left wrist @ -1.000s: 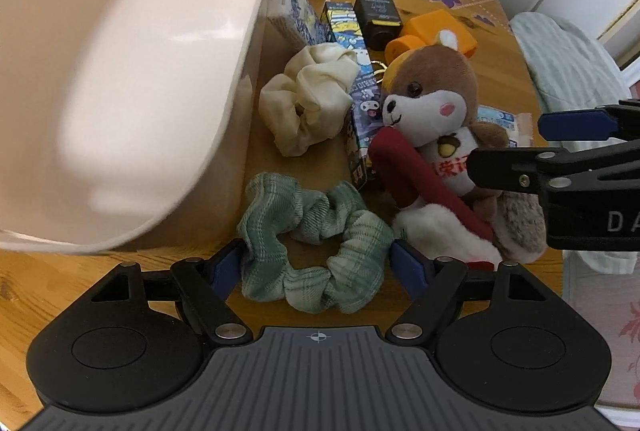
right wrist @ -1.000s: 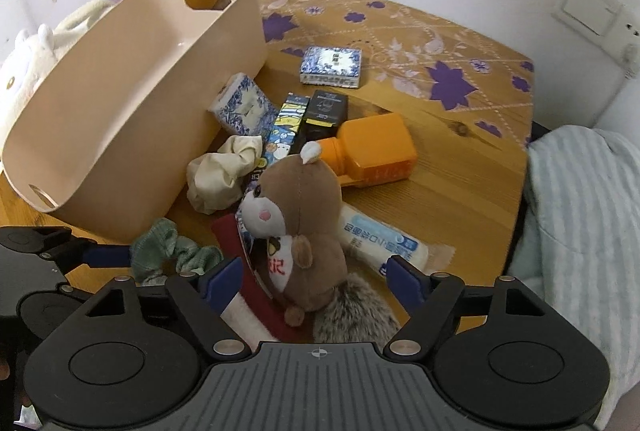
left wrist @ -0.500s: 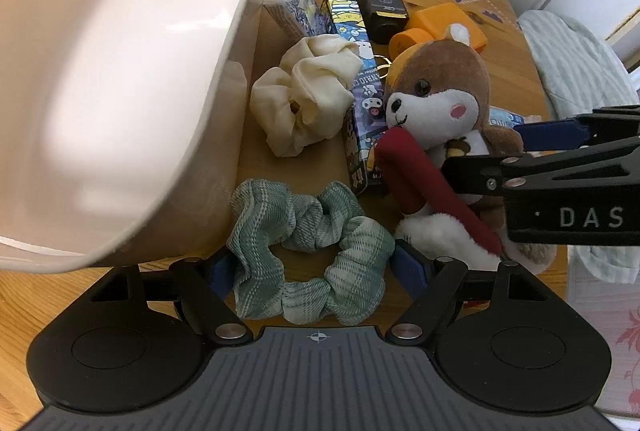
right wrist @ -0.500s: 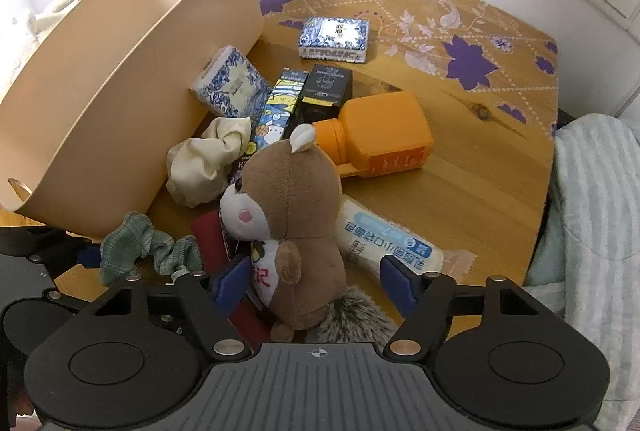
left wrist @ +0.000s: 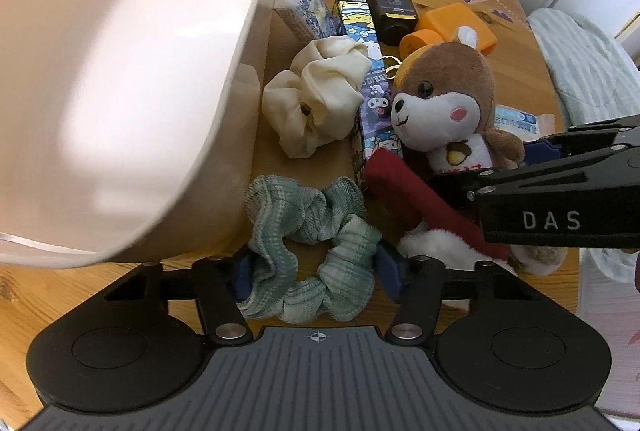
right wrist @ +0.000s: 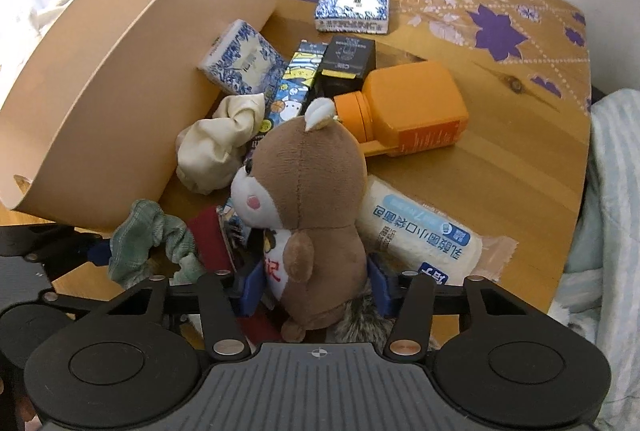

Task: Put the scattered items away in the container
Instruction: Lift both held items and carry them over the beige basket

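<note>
Both jaws have closed in, pinching green scrunchie [left wrist: 312,251] and plush squirrel [right wrist: 316,207], whose face only the left view shows.

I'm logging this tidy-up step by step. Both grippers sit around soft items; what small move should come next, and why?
Probably lift the left gripper, since its pads already pinch the green scrunchie, and carry it over the tub. The right gripper brackets the plush toy.
</note>
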Demonstrator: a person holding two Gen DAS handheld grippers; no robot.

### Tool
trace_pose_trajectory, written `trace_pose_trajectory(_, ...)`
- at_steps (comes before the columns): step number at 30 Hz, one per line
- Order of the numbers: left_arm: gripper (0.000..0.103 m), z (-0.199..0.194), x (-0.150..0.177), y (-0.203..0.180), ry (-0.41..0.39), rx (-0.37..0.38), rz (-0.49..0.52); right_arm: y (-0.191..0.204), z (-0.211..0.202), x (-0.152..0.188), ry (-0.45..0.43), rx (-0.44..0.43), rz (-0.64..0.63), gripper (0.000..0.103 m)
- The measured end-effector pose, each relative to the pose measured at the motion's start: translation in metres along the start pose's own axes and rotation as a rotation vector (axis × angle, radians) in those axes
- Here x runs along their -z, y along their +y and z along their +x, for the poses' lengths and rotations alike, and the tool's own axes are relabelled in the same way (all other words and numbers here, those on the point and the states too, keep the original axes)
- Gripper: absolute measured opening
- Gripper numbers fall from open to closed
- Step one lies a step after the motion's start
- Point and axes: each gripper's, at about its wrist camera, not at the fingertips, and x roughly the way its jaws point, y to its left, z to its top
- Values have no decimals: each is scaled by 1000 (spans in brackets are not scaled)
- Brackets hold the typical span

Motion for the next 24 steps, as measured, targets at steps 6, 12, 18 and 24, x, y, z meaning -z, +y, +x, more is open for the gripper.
trace_pose_trajectory(6,23,-2,3,-2,-8,-5,47,5,-1,2,-3,7,-7,46)
trace_pose_trajectory(12,17,-6,5,-2,11,30,31,8,-11,11,-6,9,8,46)
trace_pose_trajectory(18,16,-27,10,-4,-16,47,20,8,-34,25,-43,34,42,45)
trace_pose_trajectory(24,16,-60,20,-10,-73,50,21,11,-70,40,-114,48,78,45)
